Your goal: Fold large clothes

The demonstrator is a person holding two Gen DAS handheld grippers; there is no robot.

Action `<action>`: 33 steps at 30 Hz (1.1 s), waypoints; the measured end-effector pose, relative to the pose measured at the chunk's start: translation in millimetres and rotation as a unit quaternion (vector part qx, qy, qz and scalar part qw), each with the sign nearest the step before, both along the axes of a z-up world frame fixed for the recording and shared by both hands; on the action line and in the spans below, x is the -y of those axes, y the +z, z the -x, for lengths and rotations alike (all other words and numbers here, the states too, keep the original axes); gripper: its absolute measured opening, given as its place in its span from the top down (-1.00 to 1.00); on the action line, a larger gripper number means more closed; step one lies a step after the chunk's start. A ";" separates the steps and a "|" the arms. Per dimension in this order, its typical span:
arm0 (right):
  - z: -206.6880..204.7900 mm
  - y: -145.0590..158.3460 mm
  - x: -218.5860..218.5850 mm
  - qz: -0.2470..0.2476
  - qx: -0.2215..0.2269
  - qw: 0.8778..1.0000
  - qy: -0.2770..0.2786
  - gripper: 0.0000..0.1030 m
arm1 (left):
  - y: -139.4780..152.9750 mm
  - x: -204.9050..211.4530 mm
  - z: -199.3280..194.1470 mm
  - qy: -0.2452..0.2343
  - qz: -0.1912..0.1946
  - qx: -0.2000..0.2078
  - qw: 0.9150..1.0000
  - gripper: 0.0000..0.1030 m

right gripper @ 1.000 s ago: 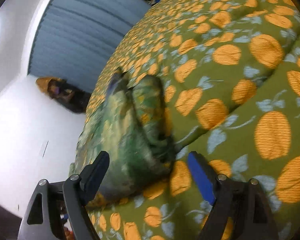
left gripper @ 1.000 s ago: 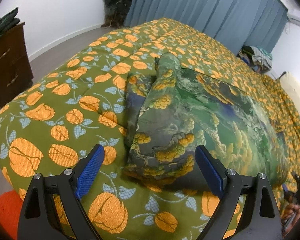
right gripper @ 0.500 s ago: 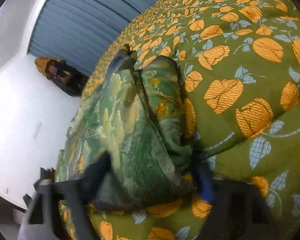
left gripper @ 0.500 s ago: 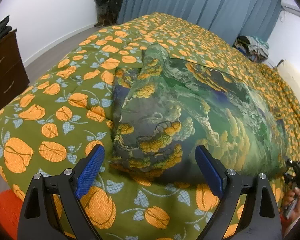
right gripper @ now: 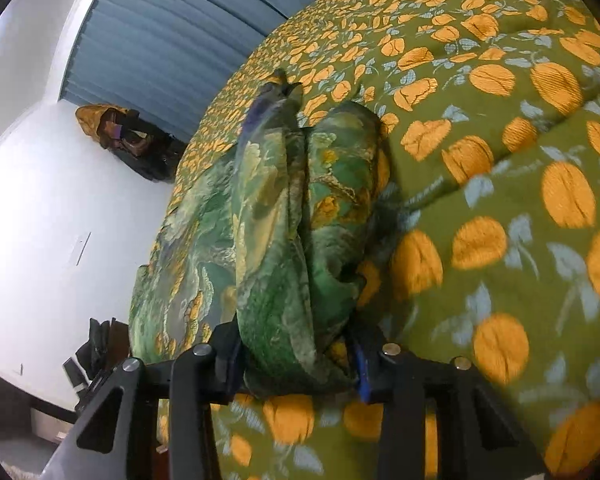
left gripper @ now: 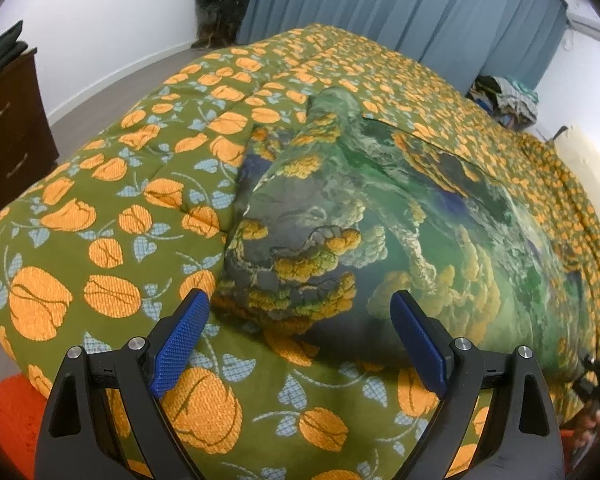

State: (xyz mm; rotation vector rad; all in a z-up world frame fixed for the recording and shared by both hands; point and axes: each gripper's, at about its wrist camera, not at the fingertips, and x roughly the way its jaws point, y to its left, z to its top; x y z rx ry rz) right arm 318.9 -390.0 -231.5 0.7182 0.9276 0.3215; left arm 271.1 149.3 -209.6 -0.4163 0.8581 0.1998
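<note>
A folded green garment with a yellow and blue cloud print (left gripper: 372, 216) lies in a thick bundle on the bed. My left gripper (left gripper: 298, 336) is open, its blue pads either side of the bundle's near end, just short of it. My right gripper (right gripper: 296, 364) is shut on the garment's other end (right gripper: 284, 264), with the stacked folds squeezed between its jaws. The right gripper also shows at the lower right edge of the left wrist view (left gripper: 596, 376).
The bed carries a green quilt with orange tulips (left gripper: 112, 236). A dark wooden dresser (left gripper: 8, 132) stands at the left. Blue curtains (left gripper: 400, 12) hang behind the bed. A clothes pile (left gripper: 508, 96) sits at the far right.
My right gripper moved onto the garment's end and closed on it. My left gripper stayed open and came a little closer to the bundle's near end.
</note>
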 end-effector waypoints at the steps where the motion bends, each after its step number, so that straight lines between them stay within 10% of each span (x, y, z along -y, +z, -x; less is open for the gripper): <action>1: 1.6 -1.1 -0.3 0.001 0.000 1.000 -0.001 0.18 | -1.6 -0.7 -0.9 0.000 0.002 -0.002 1.000 -0.80; 7: -6.4 -1.9 -3.8 0.044 -0.013 0.999 -0.009 -0.26 | -7.9 0.5 -5.5 -0.011 0.020 -0.020 1.000 -0.80; 19: 13.6 54.6 -2.7 0.198 0.060 0.976 -0.071 -0.31 | -2.8 -64.0 -18.2 0.030 0.109 0.000 0.994 -0.82; 25: 8.1 69.8 -20.1 0.218 0.081 0.971 -0.057 -0.31 | 6.7 -68.2 -51.8 -0.034 0.151 -0.008 0.988 -0.81; 33: 16.1 38.8 -0.4 0.157 0.002 0.983 -0.092 -0.34 | 67.8 22.1 -73.8 -0.165 0.082 0.048 0.982 -0.83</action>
